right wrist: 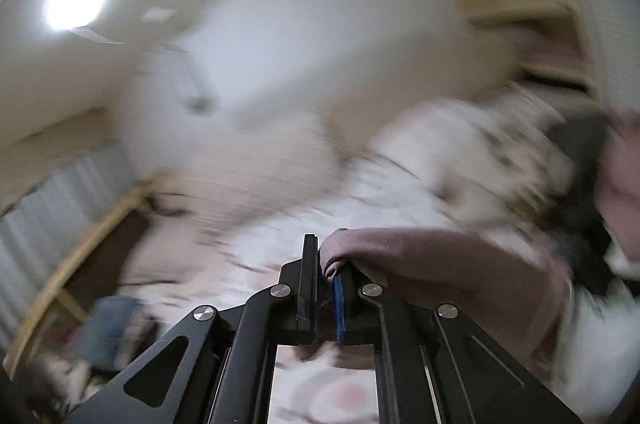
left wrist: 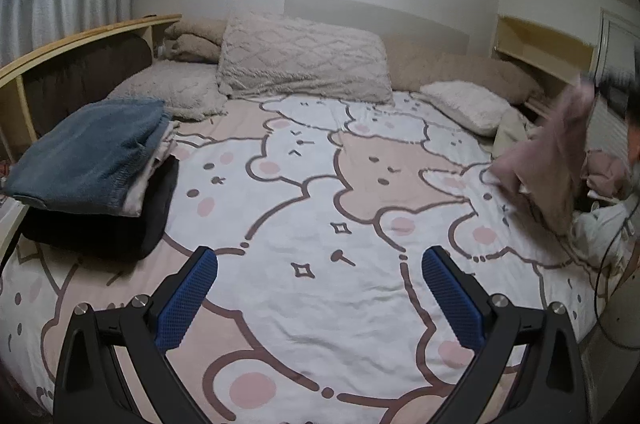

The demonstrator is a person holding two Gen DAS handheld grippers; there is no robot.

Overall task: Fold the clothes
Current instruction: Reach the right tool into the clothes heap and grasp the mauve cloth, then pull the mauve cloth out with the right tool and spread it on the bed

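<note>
My left gripper (left wrist: pixel 320 266) is open and empty, low over the middle of the bed, its blue pads (left wrist: pixel 188 300) wide apart. My right gripper (right wrist: pixel 326 260) is shut on a fold of a dusty-pink garment (right wrist: pixel 440 256), which drapes off to the right; this view is heavily blurred. In the left wrist view the same pink garment (left wrist: pixel 548 160) hangs lifted at the bed's right edge, above a pile of loose clothes (left wrist: pixel 604 224). A stack of folded clothes (left wrist: pixel 92 160), blue on top and black below, sits at the bed's left side.
The bed has a pink-and-white bear-print cover (left wrist: pixel 320 204). Several fluffy pillows (left wrist: pixel 304 60) line the head. A wooden shelf rail (left wrist: pixel 80 36) runs along the left, another shelf (left wrist: pixel 540 40) at the right. A cable (left wrist: pixel 604 264) hangs at the right edge.
</note>
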